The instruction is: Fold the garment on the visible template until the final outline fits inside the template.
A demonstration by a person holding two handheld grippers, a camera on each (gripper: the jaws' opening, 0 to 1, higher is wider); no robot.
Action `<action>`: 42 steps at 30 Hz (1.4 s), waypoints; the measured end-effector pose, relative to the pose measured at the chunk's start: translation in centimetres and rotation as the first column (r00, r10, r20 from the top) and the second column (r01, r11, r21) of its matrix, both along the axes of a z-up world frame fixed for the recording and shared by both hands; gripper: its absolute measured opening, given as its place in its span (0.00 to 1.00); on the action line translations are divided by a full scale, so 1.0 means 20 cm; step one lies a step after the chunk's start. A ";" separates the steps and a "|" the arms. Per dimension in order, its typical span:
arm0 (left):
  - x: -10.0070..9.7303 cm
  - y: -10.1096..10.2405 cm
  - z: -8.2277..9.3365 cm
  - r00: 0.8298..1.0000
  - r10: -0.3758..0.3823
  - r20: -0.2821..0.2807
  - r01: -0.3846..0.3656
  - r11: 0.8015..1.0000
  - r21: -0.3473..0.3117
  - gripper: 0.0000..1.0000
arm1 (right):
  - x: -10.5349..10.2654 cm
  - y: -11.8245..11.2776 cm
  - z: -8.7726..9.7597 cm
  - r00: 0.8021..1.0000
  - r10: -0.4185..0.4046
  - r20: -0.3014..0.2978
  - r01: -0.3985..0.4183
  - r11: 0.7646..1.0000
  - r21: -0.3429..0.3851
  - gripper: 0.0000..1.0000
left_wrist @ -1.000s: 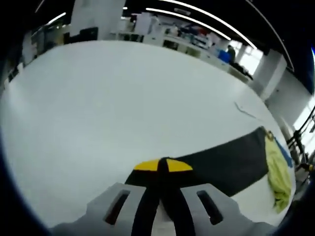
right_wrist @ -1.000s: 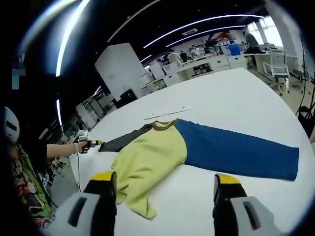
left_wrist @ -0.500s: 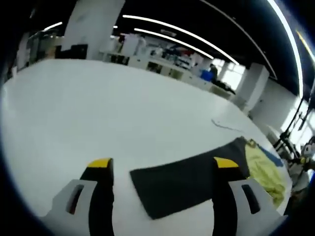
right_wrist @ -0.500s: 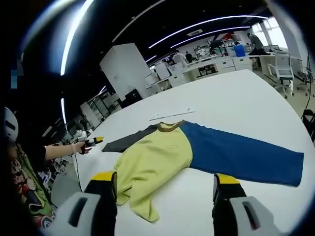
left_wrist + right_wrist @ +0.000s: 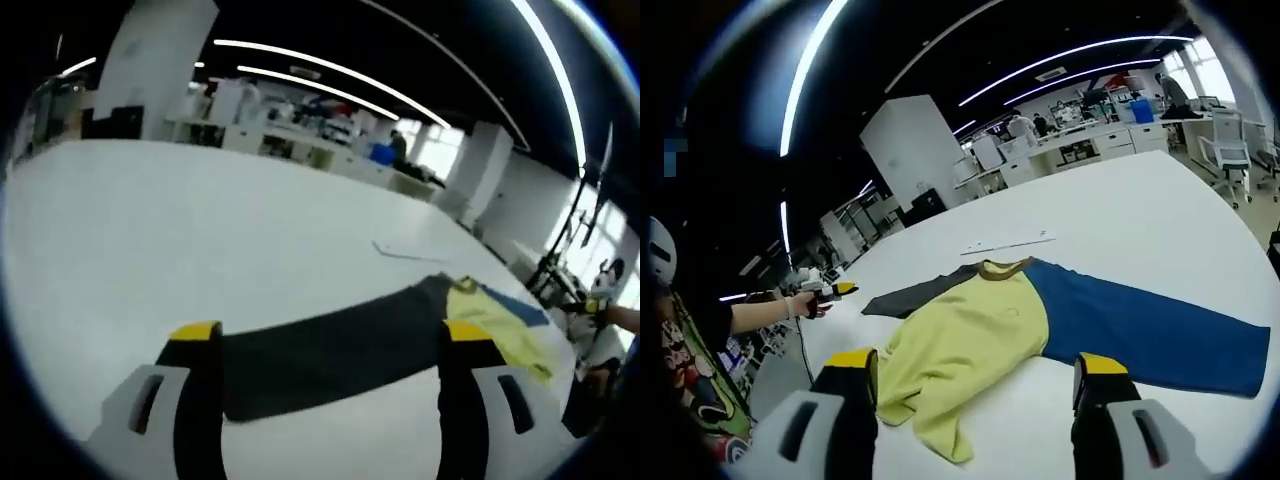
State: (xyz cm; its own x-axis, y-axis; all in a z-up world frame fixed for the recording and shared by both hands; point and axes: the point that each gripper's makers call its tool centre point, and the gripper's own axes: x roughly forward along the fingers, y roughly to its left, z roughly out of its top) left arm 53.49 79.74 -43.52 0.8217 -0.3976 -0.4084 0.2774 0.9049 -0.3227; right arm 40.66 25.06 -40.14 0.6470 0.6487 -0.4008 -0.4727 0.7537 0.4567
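The left tool point(image 5: 327, 345) is released, jaws spread, with the dark sleeve point(image 5: 335, 345) lying flat between them on the white worktop point(image 5: 180, 230). The right tool point(image 5: 975, 375) is likewise released, hovering just short of the garment point(image 5: 970, 335), whose yellow body lies ahead, its blue sleeve point(image 5: 1150, 320) stretching rightward.

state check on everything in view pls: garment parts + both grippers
left gripper: open, holding nothing, above the table
right gripper: open, holding nothing
dark grey sleeve: spread flat, unfolded
blue sleeve: spread flat, unfolded
yellow body: mostly flat, hem end rumpled and turned over
brown collar: flat
white table: bears the garment
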 end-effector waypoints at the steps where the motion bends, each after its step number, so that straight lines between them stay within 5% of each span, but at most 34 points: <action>1: -0.01 -0.02 0.01 1.000 -0.003 -0.001 0.003 1.000 -0.004 0.83 | 0.00 0.00 0.00 1.000 0.005 0.000 -0.005 1.000 -0.001 0.80; 13: -0.21 -0.41 0.14 0.992 -0.115 0.052 0.117 0.993 -0.027 0.81 | -0.05 -0.01 0.00 0.999 0.050 0.020 -0.050 0.999 0.003 0.81; 25: -0.50 -0.83 0.15 0.950 -0.307 0.057 0.305 0.952 0.038 0.80 | -0.14 -0.02 -0.05 0.996 0.093 0.009 -0.092 0.994 -0.051 0.82; 42: -0.71 -1.03 -0.02 0.925 -0.380 0.019 0.379 0.924 0.046 0.75 | -0.21 0.02 -0.08 0.995 0.102 0.011 -0.101 0.994 -0.042 0.82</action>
State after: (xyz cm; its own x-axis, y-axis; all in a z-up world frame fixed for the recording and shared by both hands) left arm 39.25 59.23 -43.91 0.6235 -0.6652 -0.4107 0.6108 0.7424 -0.2752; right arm 36.45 25.42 -41.72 0.5838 0.6945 -0.4205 -0.5534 0.7194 0.4197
